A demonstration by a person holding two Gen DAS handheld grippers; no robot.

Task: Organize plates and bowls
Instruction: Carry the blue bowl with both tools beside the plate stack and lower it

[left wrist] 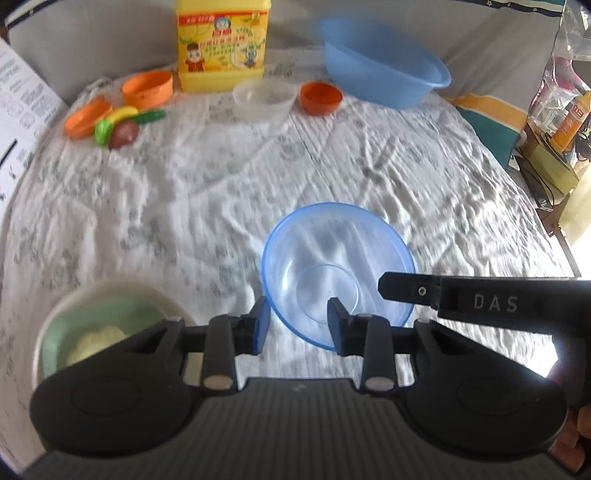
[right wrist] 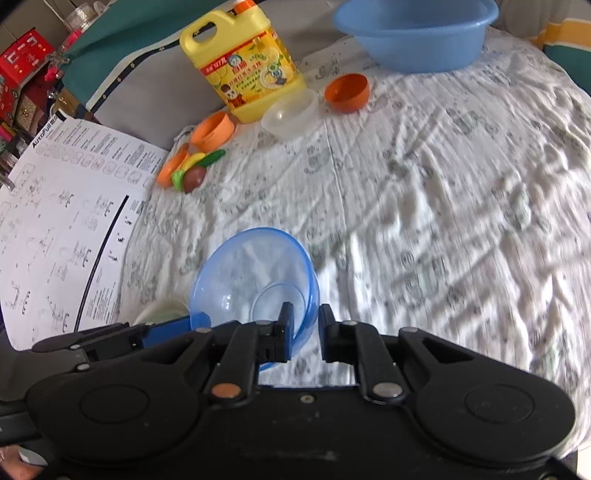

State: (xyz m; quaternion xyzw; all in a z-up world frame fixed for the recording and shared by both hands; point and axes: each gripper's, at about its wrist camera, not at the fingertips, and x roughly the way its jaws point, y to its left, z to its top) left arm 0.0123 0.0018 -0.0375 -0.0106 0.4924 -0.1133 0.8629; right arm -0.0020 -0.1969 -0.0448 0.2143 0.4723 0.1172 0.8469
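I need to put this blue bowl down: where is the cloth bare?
Bare: the middle of the cloth, from the blue bowl to the back row, and its right side. Crowded: back left around toy food and bottle; near left, the green bowl.

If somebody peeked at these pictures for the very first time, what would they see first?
Probably the see-through blue bowl, right up front on the crinkly white cloth, with the right gripper pinching its rim. Next, the big yellow bottle standing at the far edge. Beside it sit the large blue basin and some little orange dishes.
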